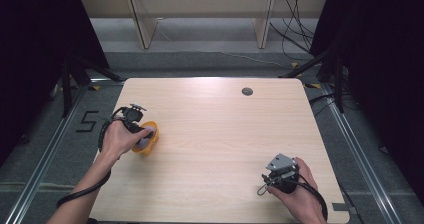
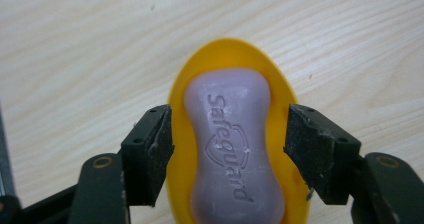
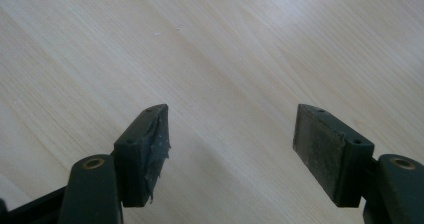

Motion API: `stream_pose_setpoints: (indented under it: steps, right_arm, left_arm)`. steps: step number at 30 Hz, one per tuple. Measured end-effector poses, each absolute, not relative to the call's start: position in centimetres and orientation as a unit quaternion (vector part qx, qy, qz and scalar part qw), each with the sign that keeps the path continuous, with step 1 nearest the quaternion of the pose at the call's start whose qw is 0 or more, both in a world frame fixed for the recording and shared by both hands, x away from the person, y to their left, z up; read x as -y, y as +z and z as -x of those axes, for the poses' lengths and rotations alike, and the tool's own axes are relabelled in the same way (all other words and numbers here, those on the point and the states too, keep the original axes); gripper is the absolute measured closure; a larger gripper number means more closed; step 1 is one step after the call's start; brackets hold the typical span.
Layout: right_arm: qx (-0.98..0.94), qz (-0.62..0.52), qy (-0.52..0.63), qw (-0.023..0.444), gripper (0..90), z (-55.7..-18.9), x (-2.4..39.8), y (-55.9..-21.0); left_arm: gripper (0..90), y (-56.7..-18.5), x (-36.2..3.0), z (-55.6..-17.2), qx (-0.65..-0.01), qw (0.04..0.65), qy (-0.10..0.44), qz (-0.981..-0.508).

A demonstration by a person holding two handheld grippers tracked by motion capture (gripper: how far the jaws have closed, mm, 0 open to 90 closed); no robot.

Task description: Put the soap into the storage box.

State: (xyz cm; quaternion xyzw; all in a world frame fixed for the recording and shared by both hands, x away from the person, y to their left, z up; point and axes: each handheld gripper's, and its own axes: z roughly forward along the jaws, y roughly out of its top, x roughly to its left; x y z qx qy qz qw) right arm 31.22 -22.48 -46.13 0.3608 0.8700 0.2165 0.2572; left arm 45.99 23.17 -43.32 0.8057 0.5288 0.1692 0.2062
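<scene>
soap (image 2: 232,154) in yellow dish (image 2: 227,54) reads "safeguard" btwn open left tool (image 2: 229,149); right tool (image 3: 230,154) open.

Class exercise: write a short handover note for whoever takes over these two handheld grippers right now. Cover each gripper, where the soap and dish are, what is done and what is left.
Left gripper: jaws open, either side of the purple soap bar, not pressing it.
Soap lies in the yellow dish near the table's left edge.
Right gripper: open, empty, over bare wood.
Done: soap in dish.
Left: probably back the left gripper away.
</scene>
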Motion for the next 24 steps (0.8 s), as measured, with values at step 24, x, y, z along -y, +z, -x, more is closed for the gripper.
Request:
stream_pose_setpoints:
  steps: [24]
  right_arm:
    - [-0.876,-0.35,0.216,0.251,31.4,-31.4,22.5,-46.2]
  left_arm:
    - [28.9,-46.5,-26.5,-34.2,-0.425,0.374,0.222,-0.794]
